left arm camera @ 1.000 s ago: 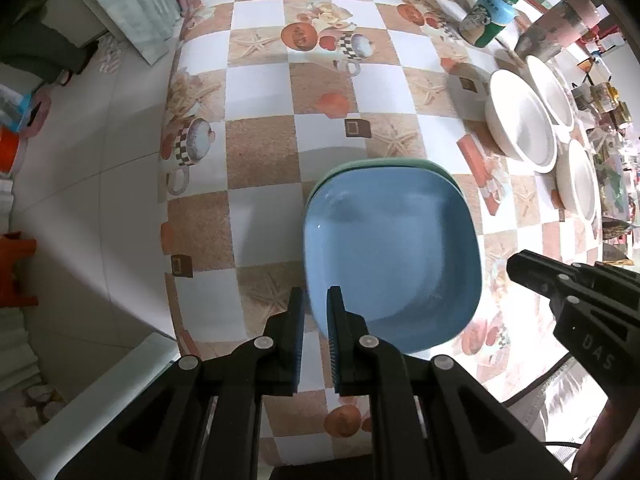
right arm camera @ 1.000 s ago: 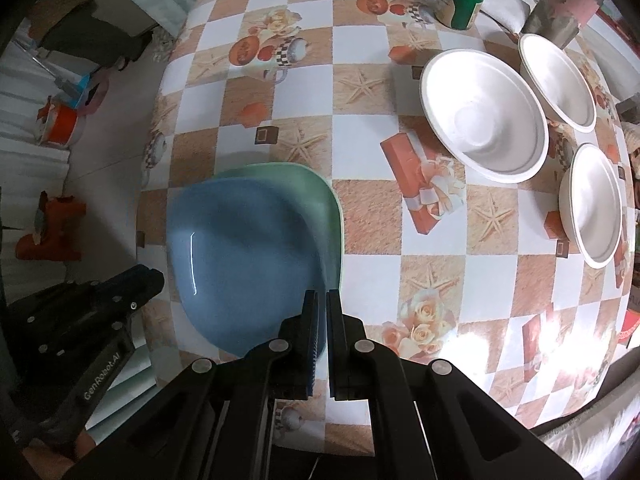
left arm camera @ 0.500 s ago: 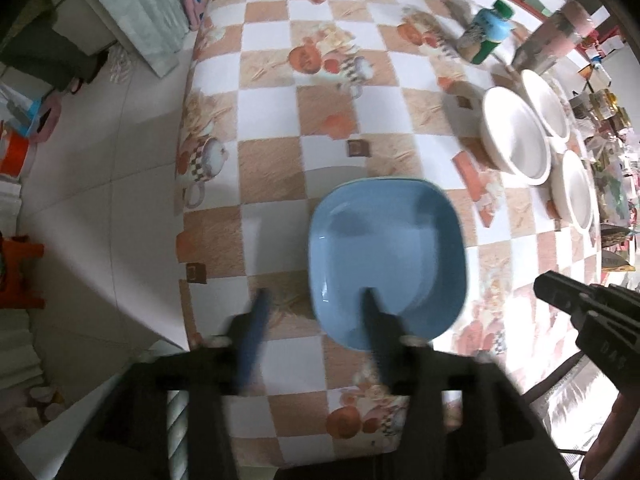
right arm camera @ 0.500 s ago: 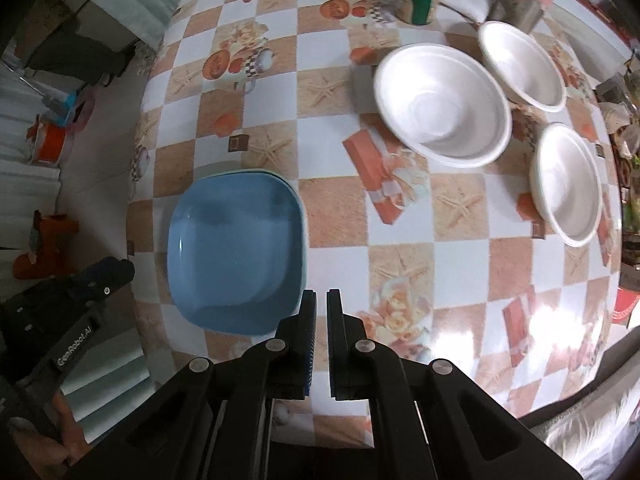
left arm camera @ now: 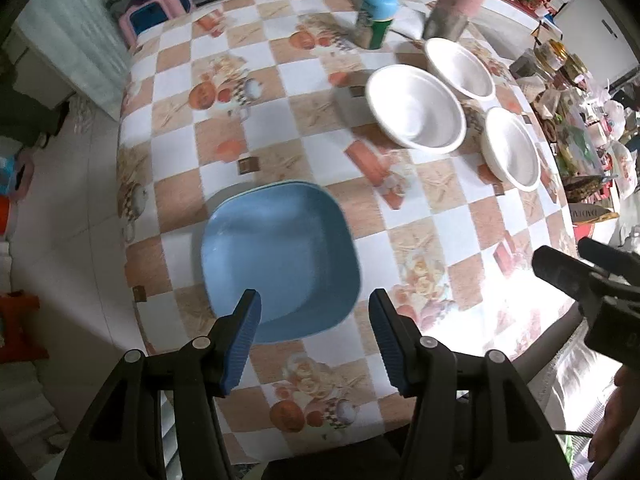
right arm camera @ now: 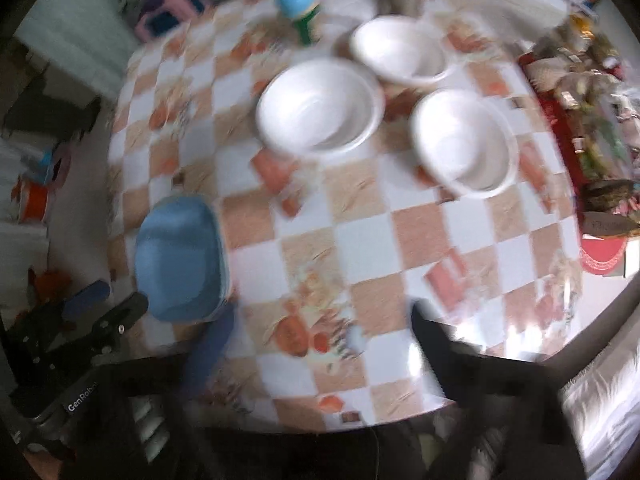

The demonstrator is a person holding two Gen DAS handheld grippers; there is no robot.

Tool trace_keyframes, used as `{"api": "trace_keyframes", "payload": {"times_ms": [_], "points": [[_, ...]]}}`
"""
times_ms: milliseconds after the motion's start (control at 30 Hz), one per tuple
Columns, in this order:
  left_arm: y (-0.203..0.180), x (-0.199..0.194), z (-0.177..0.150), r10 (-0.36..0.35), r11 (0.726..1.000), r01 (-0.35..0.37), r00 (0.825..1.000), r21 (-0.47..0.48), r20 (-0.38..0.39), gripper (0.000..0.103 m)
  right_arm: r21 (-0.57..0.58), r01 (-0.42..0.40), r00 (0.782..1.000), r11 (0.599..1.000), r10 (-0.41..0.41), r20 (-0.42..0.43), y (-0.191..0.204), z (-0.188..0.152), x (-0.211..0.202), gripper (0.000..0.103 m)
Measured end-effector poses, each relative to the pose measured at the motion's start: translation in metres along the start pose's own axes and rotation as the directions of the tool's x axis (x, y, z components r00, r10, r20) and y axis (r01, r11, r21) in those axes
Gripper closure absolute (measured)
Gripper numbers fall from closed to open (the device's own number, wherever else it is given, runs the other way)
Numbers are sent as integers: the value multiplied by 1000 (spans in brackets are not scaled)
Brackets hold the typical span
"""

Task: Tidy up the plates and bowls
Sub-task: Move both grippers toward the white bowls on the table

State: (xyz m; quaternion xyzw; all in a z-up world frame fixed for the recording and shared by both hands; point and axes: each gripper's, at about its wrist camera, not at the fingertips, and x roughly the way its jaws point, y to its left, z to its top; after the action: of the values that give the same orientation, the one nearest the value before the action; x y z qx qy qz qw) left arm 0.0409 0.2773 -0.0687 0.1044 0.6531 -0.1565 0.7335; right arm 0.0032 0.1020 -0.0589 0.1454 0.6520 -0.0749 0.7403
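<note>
broadly, the checkered table (left arm camera: 280,128) spread under both tools. the blue plate (left arm camera: 278,264) sat near its front-left edge, stacked on a pale green plate (left arm camera: 256,189) whose rim barely showed. three white bowls (left arm camera: 416,114) clustered well apart, toward the far right. the left gripper (left arm camera: 316,330) hovered just above the plate's near edge, jaws spread wide, holding nothing. the right gripper (right arm camera: 320,344), blurred, also stood wide apart and empty.

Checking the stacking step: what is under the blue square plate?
Under the blue square plate, only a thin pale green rim peeks out along its far edge, so another dish lies beneath. Its body is covered; how many lie there cannot be told.
</note>
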Motion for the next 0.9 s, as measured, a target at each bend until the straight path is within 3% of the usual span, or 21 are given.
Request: {"api": "trace_keyframes", "payload": {"times_ms": [100,267,567,900], "points": [[-14,-4,2,9,1000,-9,1000,0,7,42,-22,14,999,1000,-13,37,-12,-2,-13,11],[-45,-12,3,33,999,-33,999,-1,19,42,-44,-7,1000,999,9,30,-35,-5,-17,11],[-96,-24,3,82,997,-81,996,-13,41,39,-65,-23,992,998,30,119,-95,-5,-48,11],[-119,-35,1,124,992,-124,991,-16,56,38,-57,-19,982,998,29,184,-142,-11,-61,11]]}}
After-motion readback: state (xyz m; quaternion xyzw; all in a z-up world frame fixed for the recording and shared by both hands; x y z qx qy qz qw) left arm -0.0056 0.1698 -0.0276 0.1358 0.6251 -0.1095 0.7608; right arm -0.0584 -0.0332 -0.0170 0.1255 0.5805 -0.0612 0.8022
